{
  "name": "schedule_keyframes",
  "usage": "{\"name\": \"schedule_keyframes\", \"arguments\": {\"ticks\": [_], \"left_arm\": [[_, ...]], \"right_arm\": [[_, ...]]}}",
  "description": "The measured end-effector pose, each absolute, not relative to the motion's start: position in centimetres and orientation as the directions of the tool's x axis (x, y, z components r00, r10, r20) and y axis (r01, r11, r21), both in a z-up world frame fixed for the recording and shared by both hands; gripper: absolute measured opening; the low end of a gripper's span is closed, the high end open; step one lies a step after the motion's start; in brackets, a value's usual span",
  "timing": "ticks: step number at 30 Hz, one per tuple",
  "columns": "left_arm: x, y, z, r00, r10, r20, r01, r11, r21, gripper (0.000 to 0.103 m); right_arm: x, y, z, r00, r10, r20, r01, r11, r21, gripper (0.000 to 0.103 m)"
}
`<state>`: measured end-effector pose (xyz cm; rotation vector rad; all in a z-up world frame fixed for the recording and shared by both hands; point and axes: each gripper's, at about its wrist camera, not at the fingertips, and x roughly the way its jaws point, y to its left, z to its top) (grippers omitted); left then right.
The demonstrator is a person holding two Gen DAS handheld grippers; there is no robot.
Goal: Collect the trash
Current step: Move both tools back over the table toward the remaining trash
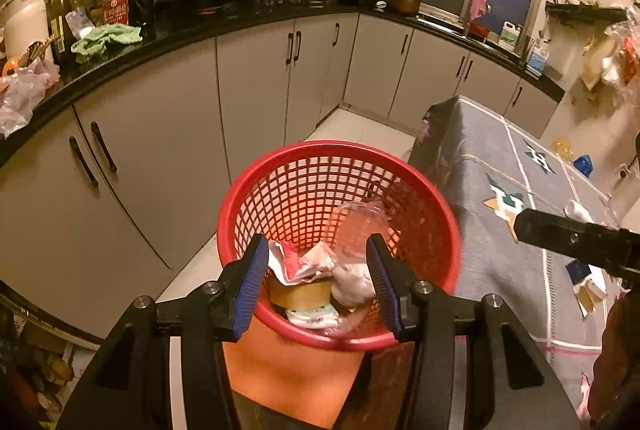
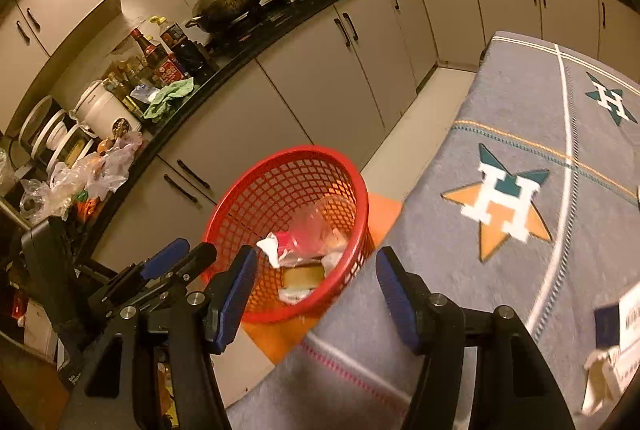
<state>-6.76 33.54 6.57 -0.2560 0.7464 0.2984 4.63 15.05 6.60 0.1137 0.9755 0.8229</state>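
With both the left gripper point(image 1: 318, 280) and right gripper point(image 2: 316, 294) wide open and empty, a clear plastic piece point(image 1: 360, 226) is seen in the red basket point(image 1: 240, 206), so the box point(image 2: 622, 322) at the table's point(image 2: 460, 158) near right edge is judged next.

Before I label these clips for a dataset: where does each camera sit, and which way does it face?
Left wrist: on the left gripper, directly above the red basket, looking down into its trash; both open fingers show, plus the other gripper's tip at right.
Right wrist: on the right gripper, over the edge of the grey cloth-covered table, facing the basket from the side; its open fingers and the left gripper show.
Shared: basket, table, the kitchen counter.
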Motion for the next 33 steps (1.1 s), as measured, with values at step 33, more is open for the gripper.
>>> {"name": "schedule_keyframes", "arguments": {"ticks": [33], "left_arm": [[-7.8, 10.4, 8.2, 0.693, -0.022, -0.721, 0.045, 0.999, 0.013, 0.055]], "right_arm": [[-3.4, -14.3, 8.4, 0.536, 0.621, -0.571, -0.347, 0.779, 0.522, 0.068]]}}
